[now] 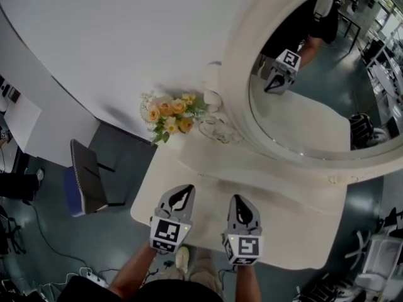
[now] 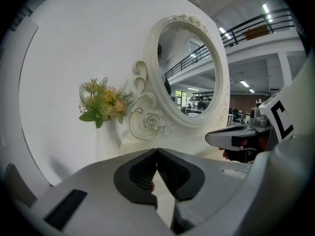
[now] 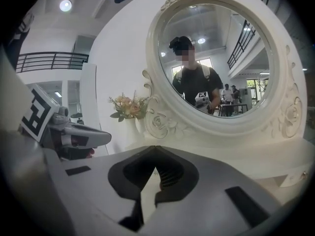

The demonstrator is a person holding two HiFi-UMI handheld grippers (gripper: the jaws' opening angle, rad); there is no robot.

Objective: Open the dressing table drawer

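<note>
**A:** Both tools hang in front of the mirror [image 1: 315, 93], over the near edge of the dressing table [image 1: 283, 231]. The left gripper [image 1: 187, 189] has its jaws together with nothing in them. The right gripper [image 1: 238, 199] is the same, tips meeting and empty.

**B:** And the drawer?

**A:** Out of sight! I'd judge it sits below the mirror, under a tabletop lip no view shows.

**B:** Risks?

**A:** Closed jaws can't take a handle, so they'd bump the front or skid off. A swing toward the mirror could clip the flowers [image 1: 169, 115] just left of it.

**B:** Count?

**A:** Two grippers, one mirror, one table, one bunch of flowers, and one chair [image 1: 85, 178] well left of the mirror. Drawers showing: none.
</note>
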